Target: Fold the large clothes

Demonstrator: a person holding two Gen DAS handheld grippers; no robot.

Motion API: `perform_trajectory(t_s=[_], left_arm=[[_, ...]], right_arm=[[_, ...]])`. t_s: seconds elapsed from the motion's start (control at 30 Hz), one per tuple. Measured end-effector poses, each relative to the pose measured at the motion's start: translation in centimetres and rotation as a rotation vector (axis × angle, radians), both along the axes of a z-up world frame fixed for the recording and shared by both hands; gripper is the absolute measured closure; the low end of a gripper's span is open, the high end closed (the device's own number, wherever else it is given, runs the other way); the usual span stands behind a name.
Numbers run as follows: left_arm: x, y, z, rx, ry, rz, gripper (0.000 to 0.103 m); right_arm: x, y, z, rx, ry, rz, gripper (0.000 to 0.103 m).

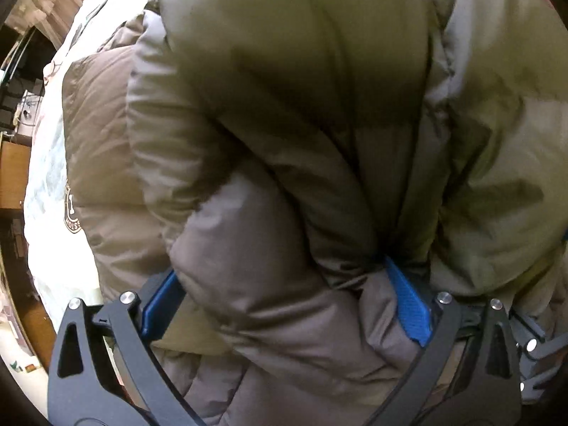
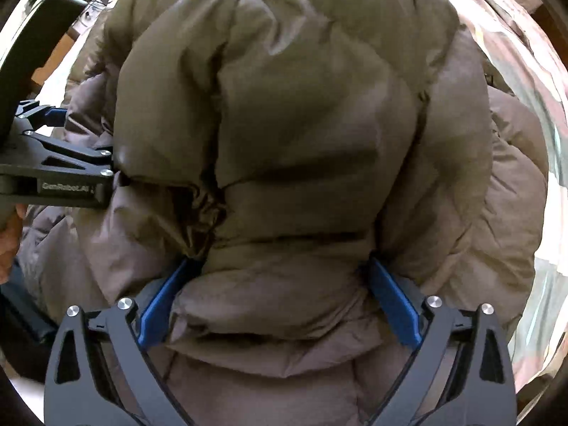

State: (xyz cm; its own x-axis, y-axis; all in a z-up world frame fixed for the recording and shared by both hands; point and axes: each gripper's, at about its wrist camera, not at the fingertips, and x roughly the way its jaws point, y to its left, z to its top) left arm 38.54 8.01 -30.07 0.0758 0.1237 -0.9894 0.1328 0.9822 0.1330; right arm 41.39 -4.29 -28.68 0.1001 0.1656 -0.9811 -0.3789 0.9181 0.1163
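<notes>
The padded jacket (image 1: 284, 142) fills nearly all of the left wrist view and lies on a bed cover (image 1: 49, 191), which shows only as a strip from 8 to 11 o'clock. At 6 o'clock the left gripper (image 1: 284, 305) stands wide, a thick fold of jacket bulging between its two fingers. In the right wrist view the right gripper (image 2: 280, 301) sits likewise at 6 o'clock with a fold between its fingers; the left gripper reaches in at 9 o'clock, a hand (image 2: 9, 241) just below it at the edge.
</notes>
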Motion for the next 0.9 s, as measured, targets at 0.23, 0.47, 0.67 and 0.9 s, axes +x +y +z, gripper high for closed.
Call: perform_trajectory(t_s=[0.23, 0.47, 0.67, 0.9], left_arm=[[-4.7, 3.5, 5.6, -0.113, -0.135, -0.037, 0.002], [-9.2, 5.3, 1.1, -0.026, -0.089, 0.006, 0.002], [-13.3, 7.9, 5.7, 0.054, -0.196, 0.077, 0.002], [-17.1, 21.7, 1.5, -0.042, 0.133, 0.521, 0.002]], right_arm=[[-4.2, -3.1, 6.1, 0.165, -0.084, -0.019, 0.004], [-7.8, -4.2, -1.2, -0.052, 0.102, -0.120, 0.005], [-11.7, -9.5, 3.2, 0.049, -0.014, -0.310, 0.004], [-14.0, -18.7, -0.5, 0.060, 0.192, -0.728, 0.001]])
